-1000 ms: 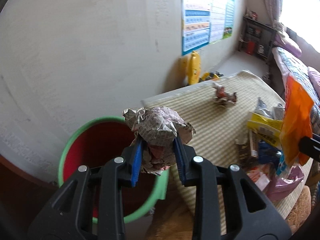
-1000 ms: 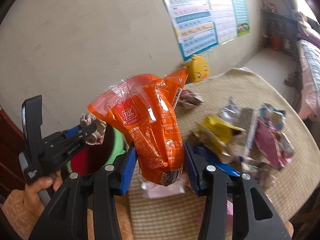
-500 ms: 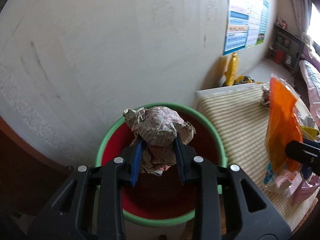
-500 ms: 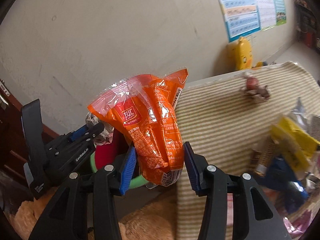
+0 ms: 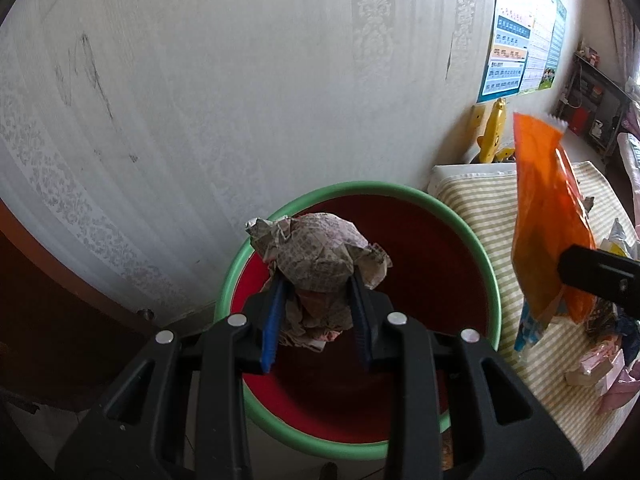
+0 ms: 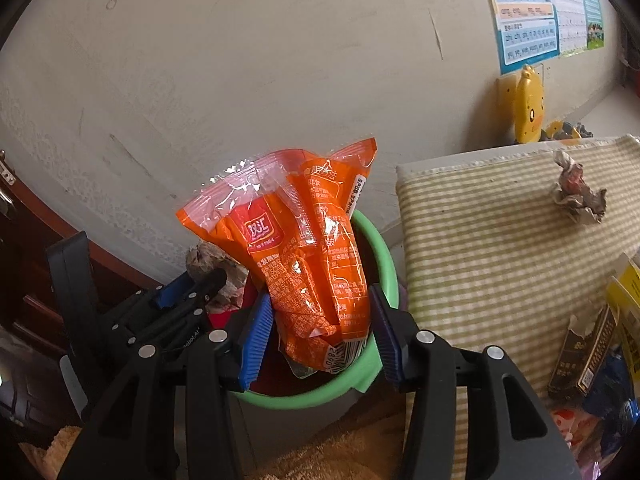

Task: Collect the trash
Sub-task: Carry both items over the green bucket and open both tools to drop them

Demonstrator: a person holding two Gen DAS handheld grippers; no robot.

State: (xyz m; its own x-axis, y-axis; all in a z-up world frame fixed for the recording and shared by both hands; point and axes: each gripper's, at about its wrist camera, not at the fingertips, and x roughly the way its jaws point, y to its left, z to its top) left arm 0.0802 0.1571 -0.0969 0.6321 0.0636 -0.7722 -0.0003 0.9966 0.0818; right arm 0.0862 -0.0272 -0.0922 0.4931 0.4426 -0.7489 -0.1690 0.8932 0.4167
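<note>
The paper wad [image 5: 316, 252] is sitting pinched in the left tongs [image 5: 316, 320], hanging directly over the red inside of the bin [image 5: 476, 248], so a release there would likely be dropping it straight in. The orange wrapper [image 6: 304, 256] is standing upright between the pads of the right tongs [image 6: 320, 336], long axis vertical, over the bin's near rim on the side toward the desk [image 6: 480, 248]; the right tongs are pinching it loosely, I judge, though contact at the right pad is hard to make out. The left tongs are the deeper over the bin. The wrapper is carrying a red badge with Chinese characters, seemingly "1984" beneath, and a barcode low down. Another wad [image 6: 576, 192] is lying near the desk's far edge, more wrappers at its right edge.
</note>
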